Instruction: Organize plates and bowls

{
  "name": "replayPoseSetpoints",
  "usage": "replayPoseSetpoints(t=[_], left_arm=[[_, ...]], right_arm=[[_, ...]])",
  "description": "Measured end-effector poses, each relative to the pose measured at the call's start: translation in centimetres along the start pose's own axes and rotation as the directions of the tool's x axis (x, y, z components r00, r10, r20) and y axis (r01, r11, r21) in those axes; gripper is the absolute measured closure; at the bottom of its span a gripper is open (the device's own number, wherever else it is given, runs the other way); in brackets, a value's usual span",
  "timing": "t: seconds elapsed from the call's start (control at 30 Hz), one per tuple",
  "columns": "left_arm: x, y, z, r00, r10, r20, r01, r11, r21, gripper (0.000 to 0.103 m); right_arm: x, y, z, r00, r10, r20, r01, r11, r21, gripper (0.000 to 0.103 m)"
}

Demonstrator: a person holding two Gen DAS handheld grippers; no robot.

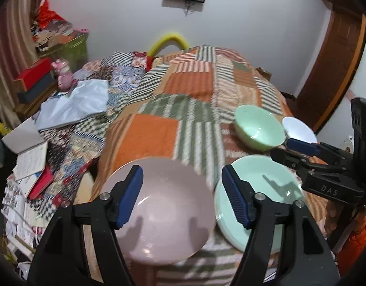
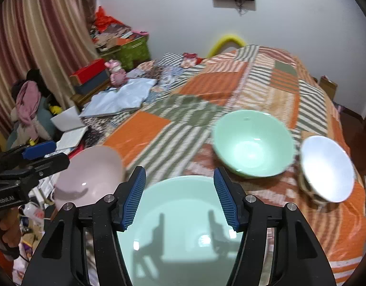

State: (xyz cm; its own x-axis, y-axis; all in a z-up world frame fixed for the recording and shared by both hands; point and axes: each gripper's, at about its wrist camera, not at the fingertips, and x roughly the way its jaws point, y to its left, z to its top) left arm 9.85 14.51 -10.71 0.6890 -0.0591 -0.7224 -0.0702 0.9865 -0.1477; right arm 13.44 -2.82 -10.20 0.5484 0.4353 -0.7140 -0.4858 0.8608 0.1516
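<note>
A big bed [image 1: 194,88] is being used as the work place, and it is being covered by a patchwork blanket [image 2: 159,124] of orange and green squares. Four dishes are lying on the blanket, none of them stacked.

The pink plate [image 1: 163,209] is lying flat under the left gripper [image 1: 183,200]. The green plate [image 2: 183,226] is lying flat just beside it, under the right gripper [image 2: 180,197]. Beyond the green plate, the green bowl [image 2: 253,143] is sitting upright, and the smaller white bowl [image 2: 325,166] is leaning beside it — tilted, with its open side turned toward the camera.

Both pairs of tongs are being held partly open above the plates. Nothing is being squeezed between the blue pads [image 1: 130,197], and no dish is being touched.

The step in hand seems to be a gap between moves — nothing is being carried, and a new dish is probably being chosen. For the next move, one plate would likely need to be pinched at its rim, lifted, and set on the other plate. The white bowl could then be put into the green one. A thin plate rim on a soft blanket may be hard to catch, so a low, slow reach would be needed.
</note>
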Motion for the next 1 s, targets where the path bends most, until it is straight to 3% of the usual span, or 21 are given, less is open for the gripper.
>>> replayPoseSetpoints(t=[0.17, 0.47, 0.9, 1.0], left_arm=[[2.1, -1.9, 2.1, 1.0, -0.019, -0.002, 0.019, 1.0, -0.02, 0.023], [7.3, -4.8, 4.6, 0.998, -0.015, -0.062, 0.015, 1.0, 0.004, 0.022], [16.1, -9.4, 6.7, 0.983, -0.031, -0.179, 0.054, 0.99, 0.127, 0.023], [17.9, -10.3, 6.6, 0.978, -0.029, -0.205, 0.06, 0.988, 0.145, 0.03]], right_arm=[[-0.2, -3.3, -0.1, 0.999, -0.032, -0.002, 0.032, 0.998, 0.046, 0.047], [1.7, -8.6, -1.0, 0.996, -0.076, -0.045, 0.082, 0.986, 0.149, 0.047], [4.3, -9.9, -0.6, 0.993, -0.057, -0.099, 0.075, 0.979, 0.191, 0.052], [4.8, -10.3, -0.5, 0.993, -0.044, -0.113, 0.068, 0.973, 0.22, 0.052]])
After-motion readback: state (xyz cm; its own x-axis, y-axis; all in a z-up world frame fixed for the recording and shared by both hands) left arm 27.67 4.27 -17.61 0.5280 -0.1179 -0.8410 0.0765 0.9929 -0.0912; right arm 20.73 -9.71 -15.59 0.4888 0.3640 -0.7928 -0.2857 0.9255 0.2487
